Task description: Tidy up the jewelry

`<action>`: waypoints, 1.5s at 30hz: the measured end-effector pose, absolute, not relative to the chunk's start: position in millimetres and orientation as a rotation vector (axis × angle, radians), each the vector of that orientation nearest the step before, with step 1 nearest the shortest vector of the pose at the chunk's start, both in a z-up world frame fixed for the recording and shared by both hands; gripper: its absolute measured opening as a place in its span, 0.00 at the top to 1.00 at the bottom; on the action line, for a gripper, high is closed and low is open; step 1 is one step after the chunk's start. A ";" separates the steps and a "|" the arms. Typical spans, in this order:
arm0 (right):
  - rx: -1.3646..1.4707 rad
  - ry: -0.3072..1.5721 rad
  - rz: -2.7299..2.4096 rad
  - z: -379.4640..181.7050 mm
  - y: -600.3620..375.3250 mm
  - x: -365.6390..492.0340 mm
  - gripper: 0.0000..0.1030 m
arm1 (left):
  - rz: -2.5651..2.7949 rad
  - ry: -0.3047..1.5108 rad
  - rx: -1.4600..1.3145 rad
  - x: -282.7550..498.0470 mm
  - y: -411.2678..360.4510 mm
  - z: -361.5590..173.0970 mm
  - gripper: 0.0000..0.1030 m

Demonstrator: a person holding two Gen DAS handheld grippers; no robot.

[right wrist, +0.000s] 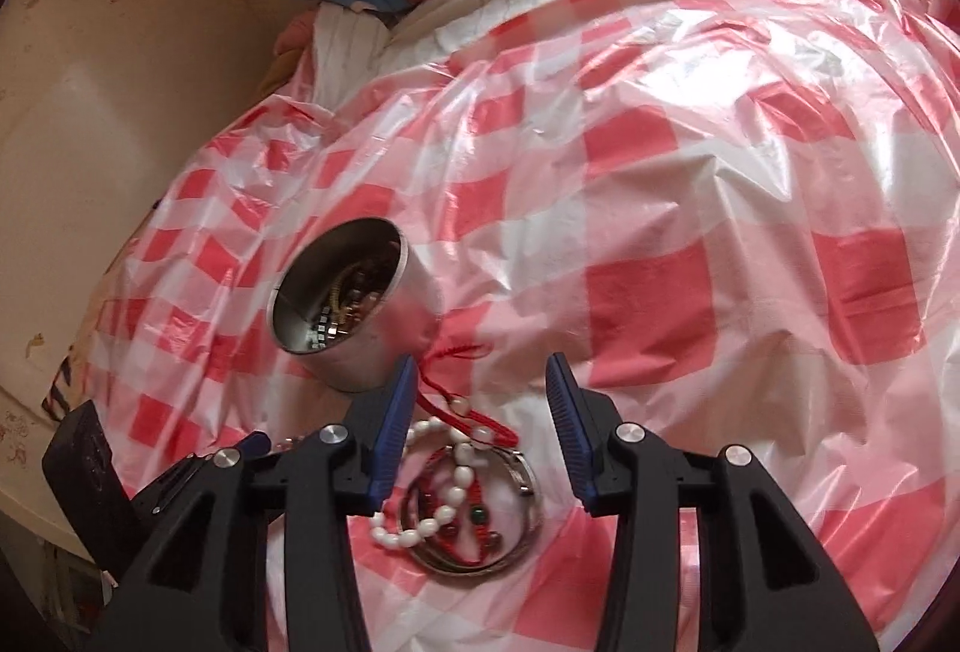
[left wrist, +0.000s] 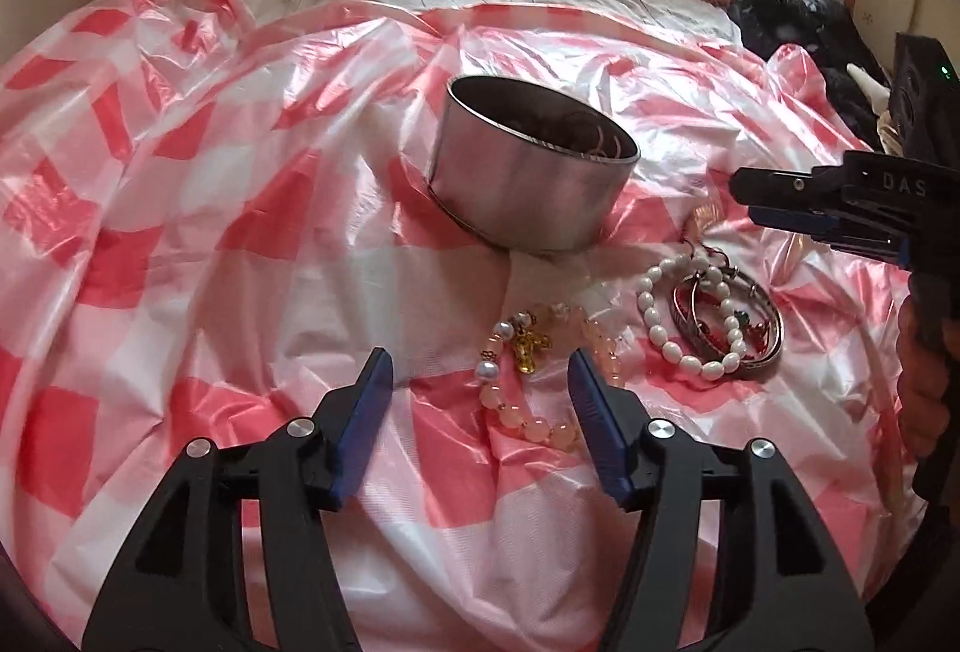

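While both hand-held grippers stand with their jaws apart and nothing between the pads, the loose jewelry lies on the red-and-white checked plastic sheet spread over the bed. Just ahead of the left hand-held gripper, between the lines of its two fingers, lies the pale pink bead bracelet with its small gold charm. Directly under and between the fingers of the right hand-held gripper sits a small heap: the white bead bracelet, the metal bangles and a red cord bracelet, all overlapping. Beyond both, slightly tilted on the soft bedding, stands the steel tin, already holding some pieces.

These pieces look light and small. The bead strings are limp and will sag and swing, so pinching across a few beads should serve better than taking one round, slippery bead. The bangles are stiff and smooth; a grip across the rim seems soundest. Because the heap is tangled, lifting one piece may drag another, and the thin sheet could be caught too.
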State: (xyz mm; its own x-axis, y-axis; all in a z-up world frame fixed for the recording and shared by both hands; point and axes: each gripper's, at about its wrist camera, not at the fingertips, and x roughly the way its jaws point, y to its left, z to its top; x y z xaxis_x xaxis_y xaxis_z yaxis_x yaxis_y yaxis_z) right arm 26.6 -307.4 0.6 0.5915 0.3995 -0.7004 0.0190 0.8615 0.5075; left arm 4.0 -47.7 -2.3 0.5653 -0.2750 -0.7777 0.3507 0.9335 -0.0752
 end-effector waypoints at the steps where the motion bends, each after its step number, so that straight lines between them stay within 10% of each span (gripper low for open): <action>1: 0.509 0.922 0.242 -0.7 -306.0 28.1 0.55 | -0.373 0.898 0.098 4.5 -49.2 -3.8 0.43; 9: 0.199 0.934 0.245 -1.0 -246.7 39.6 0.46 | -0.372 0.893 0.096 2.8 -49.1 -4.6 0.45; 11: 0.096 0.937 0.218 -3.6 -233.3 39.8 0.47 | -0.371 0.892 0.097 2.8 -49.4 -4.6 0.58; 15: 0.038 0.949 0.177 -7.5 -233.1 38.1 0.90 | -0.384 0.890 0.095 0.9 -48.5 -2.1 0.83; 20: 0.283 0.902 0.238 3.8 -269.0 31.2 0.95 | -0.390 0.855 0.031 -2.0 -36.9 9.4 0.93; 30: 0.393 0.928 0.283 4.4 -278.4 37.1 0.95 | -0.375 0.870 0.080 1.8 -45.4 1.2 0.92; 34: 0.239 0.892 0.234 8.4 -254.8 40.5 0.47 | -0.357 0.870 0.099 0.8 -47.3 -0.1 0.89; 39: 0.076 0.941 0.182 -8.4 -232.5 47.0 0.51 | -0.343 0.871 0.108 1.2 -48.0 -1.1 0.80; 43: 0.064 0.936 0.167 -10.3 -234.1 45.1 0.90 | -0.324 0.869 0.106 1.3 -46.8 -1.9 0.61; 45: 0.185 0.936 0.199 -10.7 -250.3 44.6 0.94 | -0.318 0.871 0.103 1.9 -46.3 -2.7 0.57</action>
State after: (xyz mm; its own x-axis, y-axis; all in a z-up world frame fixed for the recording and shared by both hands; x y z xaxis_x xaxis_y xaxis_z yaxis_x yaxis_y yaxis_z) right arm 44.6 -250.3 -10.7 0.5772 0.2488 -0.7778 -0.0890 0.9660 0.2429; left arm 1.9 -46.3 -2.7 0.6001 -0.2322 -0.7655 0.3153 0.9481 -0.0404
